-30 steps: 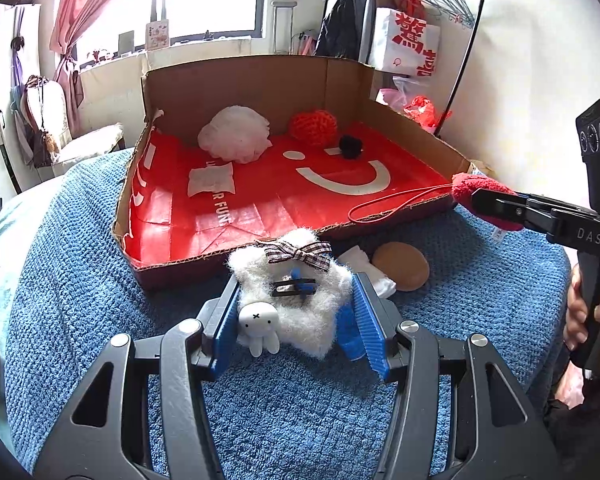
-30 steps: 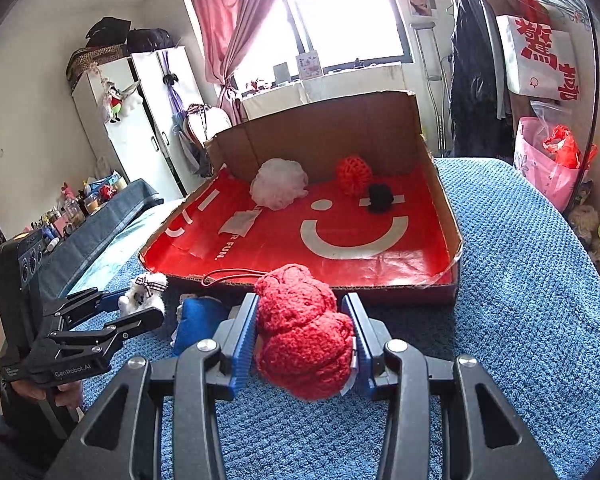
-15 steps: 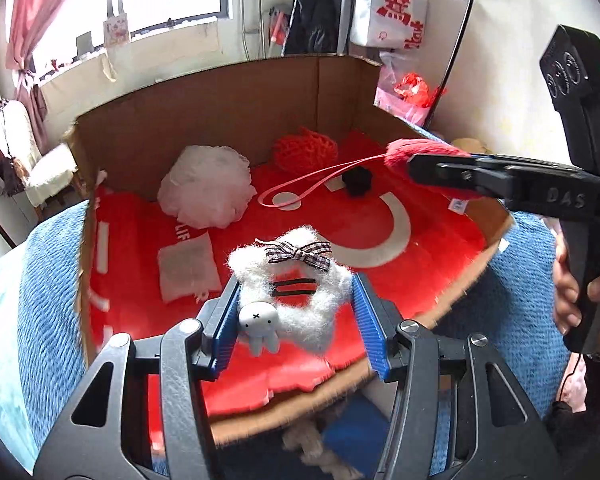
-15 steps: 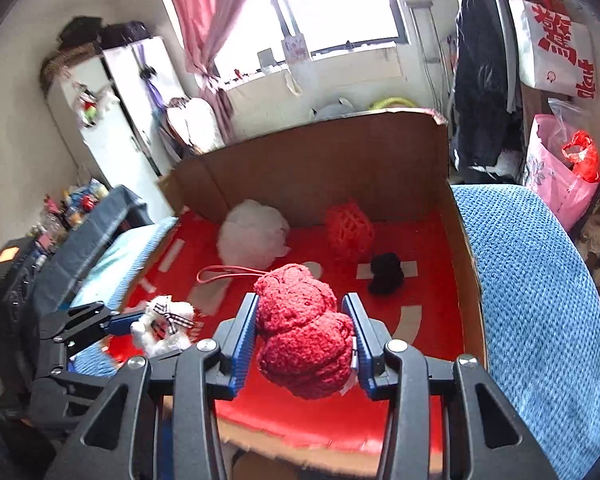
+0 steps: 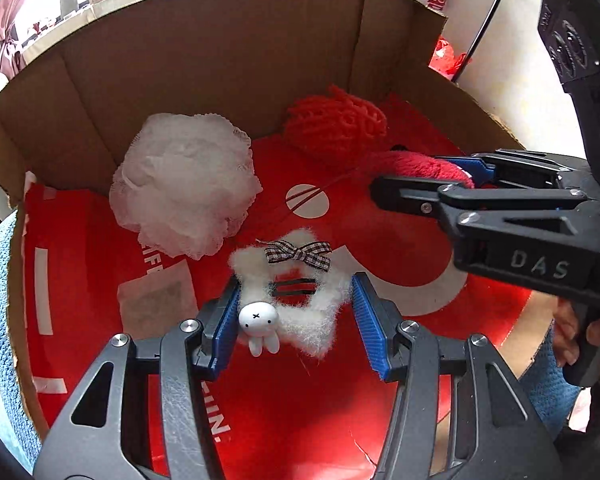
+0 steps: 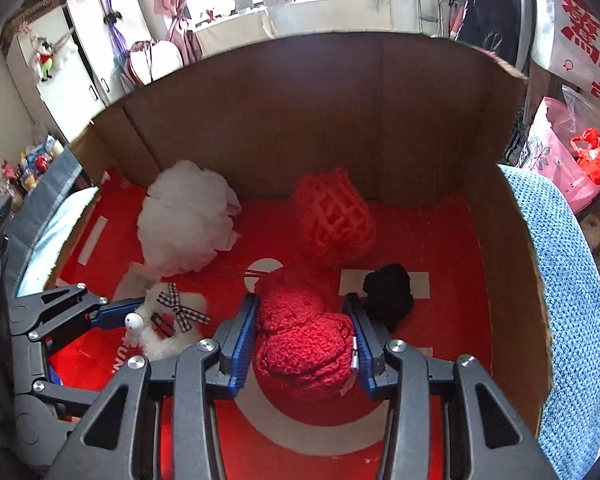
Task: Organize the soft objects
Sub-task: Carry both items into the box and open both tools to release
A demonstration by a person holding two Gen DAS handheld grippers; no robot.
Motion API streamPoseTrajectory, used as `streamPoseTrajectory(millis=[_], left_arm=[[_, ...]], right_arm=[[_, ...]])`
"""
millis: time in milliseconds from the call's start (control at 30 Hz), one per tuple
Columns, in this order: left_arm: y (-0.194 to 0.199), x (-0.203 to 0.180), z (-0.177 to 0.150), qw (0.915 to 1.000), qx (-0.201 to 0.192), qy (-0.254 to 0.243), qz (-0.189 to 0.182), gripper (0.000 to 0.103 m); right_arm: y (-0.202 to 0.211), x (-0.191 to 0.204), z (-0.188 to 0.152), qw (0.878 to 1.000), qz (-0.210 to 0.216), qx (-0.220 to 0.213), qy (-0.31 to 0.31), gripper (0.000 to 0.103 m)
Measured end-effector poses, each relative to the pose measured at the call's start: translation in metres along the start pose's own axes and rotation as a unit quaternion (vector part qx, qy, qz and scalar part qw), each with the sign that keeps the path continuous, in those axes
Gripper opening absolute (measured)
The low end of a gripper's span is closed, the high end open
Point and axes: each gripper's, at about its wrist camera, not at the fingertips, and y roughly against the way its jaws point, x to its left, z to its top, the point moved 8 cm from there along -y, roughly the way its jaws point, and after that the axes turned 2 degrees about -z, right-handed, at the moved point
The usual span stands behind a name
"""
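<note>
left gripper [image 5: 294,312]: blue pads closed onto a white fluffy plush [image 5: 296,300], lower centre of the left wrist view. the plush has a checked bow [image 5: 298,251], a black hair clip [image 5: 294,286] and a small white bunny charm [image 5: 258,320] hanging at the left pad. it is held above the red liner [image 5: 300,400] of the cardboard box [image 5: 220,40].

right gripper [image 6: 302,338]: blue pads closed onto a red knitted plush [image 6: 302,336], lower centre of the right wrist view, also over the box floor. a thin red cord [image 5: 320,192] runs from it across the white printed circle on the liner. in the left wrist view the right gripper comes in from the right edge, its side reading "das".

in the box, upper left of both views: white mesh bath pouf [image 5: 186,186] near the back wall. to its right, an orange-red net sponge [image 6: 332,218], also by the back wall. black fuzzy item [image 6: 388,294] lies just right of the right gripper's right pad, on a white printed bar.

liner print: big white smile arc, white circle, and part of some white lettering; "un." can be read at the bottom of the left wrist view. a pale label patch [image 5: 156,300] sits left of the left gripper.

the box sits on a blue knit blanket [image 6: 560,280], at the right edge of the right wrist view. upper right: white bag with red chinese characters [image 6: 576,36], pink plastic bag [image 6: 556,160] below it.
</note>
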Motion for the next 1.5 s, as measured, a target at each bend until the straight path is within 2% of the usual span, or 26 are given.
streamPoseTrajectory(millis=[200,467,767,1167,1300,1500], left_arm=[[-0.011,-0.001,0.003,0.9999,0.010,0.002,0.005,0.051],[-0.018,-0.006,0.003,0.9997,0.022,0.007,0.001,0.051],[-0.018,-0.006,0.008,0.9997,0.021,0.009,-0.001,0.051],[-0.018,-0.011,0.008,0.9998,0.019,0.000,0.008,0.052],[-0.019,-0.012,0.007,0.9998,0.018,0.000,0.007,0.057],[-0.017,-0.009,0.009,0.9998,0.012,-0.009,0.009,0.058]], right_arm=[[-0.015,0.005,-0.001,1.000,0.003,0.031,0.003,0.045],[-0.026,0.009,-0.001,0.998,-0.016,0.056,0.024,0.046],[-0.034,0.025,0.003,0.997,-0.028,0.065,0.029,0.046],[-0.043,0.017,0.001,0.997,-0.025,0.071,0.025,0.047],[-0.044,0.017,0.001,0.997,-0.025,0.071,0.024,0.047],[-0.046,0.015,0.001,0.997,-0.021,0.071,0.020,0.048]])
